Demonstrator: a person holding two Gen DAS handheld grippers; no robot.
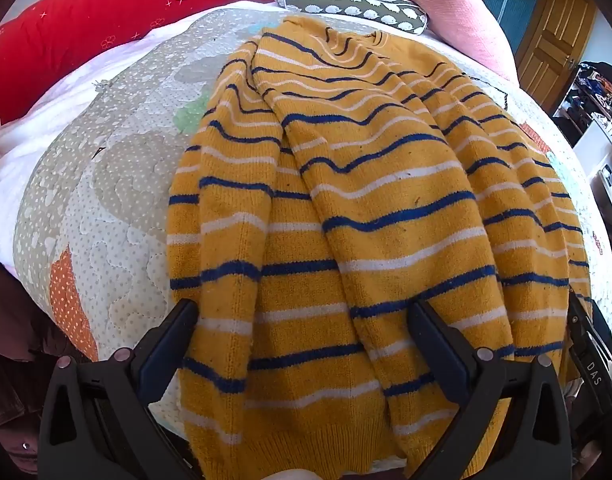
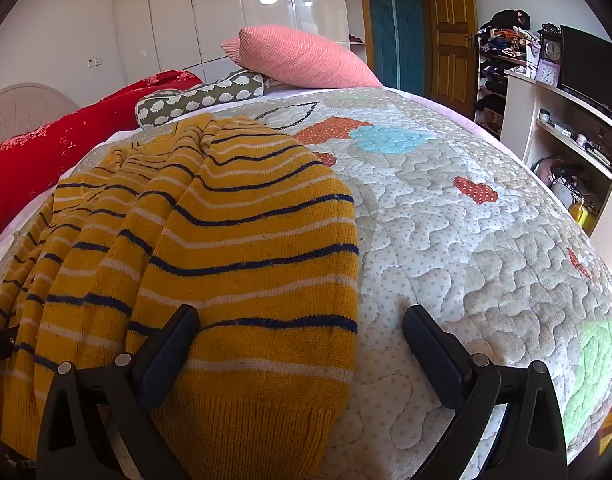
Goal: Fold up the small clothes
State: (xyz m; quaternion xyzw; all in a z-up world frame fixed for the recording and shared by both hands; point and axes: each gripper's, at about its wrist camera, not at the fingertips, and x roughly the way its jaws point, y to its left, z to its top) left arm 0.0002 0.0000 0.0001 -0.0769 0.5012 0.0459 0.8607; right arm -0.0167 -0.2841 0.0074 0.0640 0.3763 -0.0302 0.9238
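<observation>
Left wrist: sweater (rumpled) on quilt

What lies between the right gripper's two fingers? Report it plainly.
In the right wrist view, the open right gripper spans the yellow striped sweater's right edge near its ribbed hem, then bare quilt up to the right-hand finger. Neither finger pinches the fabric.
</observation>
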